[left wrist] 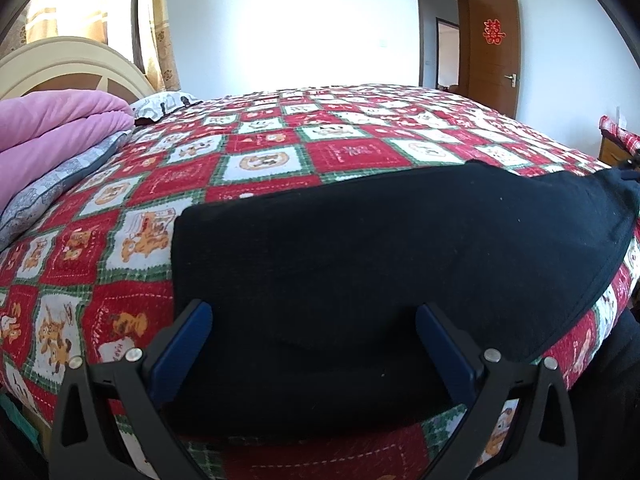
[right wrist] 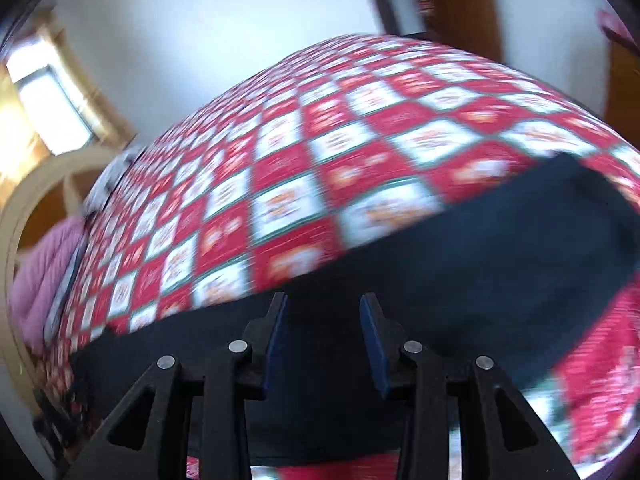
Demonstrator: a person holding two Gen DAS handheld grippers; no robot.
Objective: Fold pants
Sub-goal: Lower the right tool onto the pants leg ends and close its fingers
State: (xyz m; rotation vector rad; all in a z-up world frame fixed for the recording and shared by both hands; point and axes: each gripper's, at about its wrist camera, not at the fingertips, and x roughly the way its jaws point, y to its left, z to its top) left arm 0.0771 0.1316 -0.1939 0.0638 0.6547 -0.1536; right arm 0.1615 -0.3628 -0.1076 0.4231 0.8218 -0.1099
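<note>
A: What do we observe of the pants (left wrist: 380,264)?

B: We see one black garment, laid flat in a broad folded slab on the bed's near edge.

A: Surface?

B: Smooth, faintly linted; its stitched hem runs diagonally at our right, where the cloth narrows.

We see the right wrist view smeared by motion: the bedspread (right wrist: 320,168) prints are unreadable there. The pants (left wrist: 380,264) run past the right edge of the left wrist view, and their near edge is hidden behind the left gripper (left wrist: 314,316). The pink blanket (left wrist: 52,124) is cut off at the left edge.
</note>
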